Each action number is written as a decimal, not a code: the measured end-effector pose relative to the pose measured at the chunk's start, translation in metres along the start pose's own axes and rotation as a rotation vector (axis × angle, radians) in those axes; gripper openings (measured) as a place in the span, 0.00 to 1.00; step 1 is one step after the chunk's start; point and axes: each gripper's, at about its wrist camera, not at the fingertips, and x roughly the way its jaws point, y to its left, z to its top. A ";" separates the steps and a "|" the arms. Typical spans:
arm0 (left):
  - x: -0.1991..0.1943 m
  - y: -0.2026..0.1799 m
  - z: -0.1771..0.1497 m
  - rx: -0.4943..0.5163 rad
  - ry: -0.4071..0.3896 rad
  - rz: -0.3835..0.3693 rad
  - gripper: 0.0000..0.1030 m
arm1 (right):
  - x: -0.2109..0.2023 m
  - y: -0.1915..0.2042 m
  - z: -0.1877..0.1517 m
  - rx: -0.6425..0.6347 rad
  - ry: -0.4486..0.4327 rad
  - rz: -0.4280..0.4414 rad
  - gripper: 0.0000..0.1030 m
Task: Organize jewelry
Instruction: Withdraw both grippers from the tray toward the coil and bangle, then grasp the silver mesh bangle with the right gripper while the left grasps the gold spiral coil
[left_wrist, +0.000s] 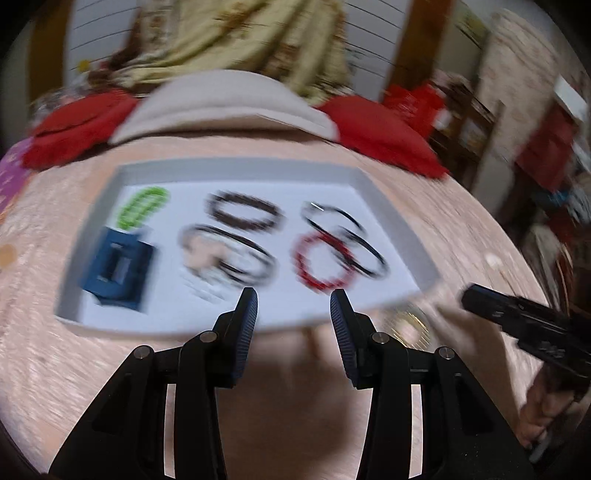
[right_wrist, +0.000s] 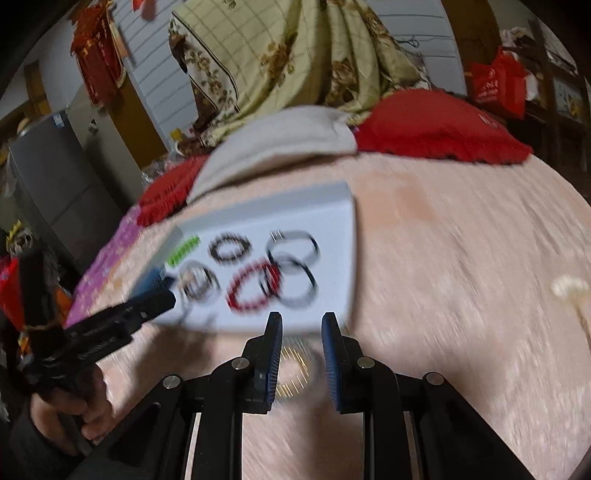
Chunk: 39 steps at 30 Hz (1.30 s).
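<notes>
A shallow white tray (left_wrist: 236, 168) lies on the pink tablecloth and holds a green bracelet (left_wrist: 142, 206), a dark beaded bracelet (left_wrist: 243, 214), a red beaded bracelet (left_wrist: 325, 262), black bangles (left_wrist: 362, 240) and a blue box (left_wrist: 118, 266). A gold bracelet (left_wrist: 406, 328) lies on the cloth just outside the tray's near edge. My left gripper (left_wrist: 293, 301) is open and empty above the tray's near edge. My right gripper (right_wrist: 302, 325) is open over the gold bracelet (right_wrist: 291, 373), which lies between its fingers. Both views are motion-blurred.
Red cushions (left_wrist: 380, 129) and a beige cloth (left_wrist: 229, 103) lie behind the tray. A floral curtain (right_wrist: 295, 55) hangs at the back. A small cream object (right_wrist: 569, 290) lies on the cloth at right. A purple mat (right_wrist: 107, 266) lies left of the tray.
</notes>
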 end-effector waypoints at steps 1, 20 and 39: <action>0.004 -0.009 -0.004 0.029 0.017 -0.020 0.39 | 0.000 -0.002 -0.006 -0.013 0.013 -0.010 0.20; 0.027 -0.025 -0.011 0.095 0.113 -0.003 0.39 | 0.047 0.005 -0.019 -0.196 0.139 -0.079 0.20; 0.011 0.000 -0.009 0.028 0.097 0.032 0.39 | 0.041 0.039 -0.035 -0.332 0.133 0.040 0.06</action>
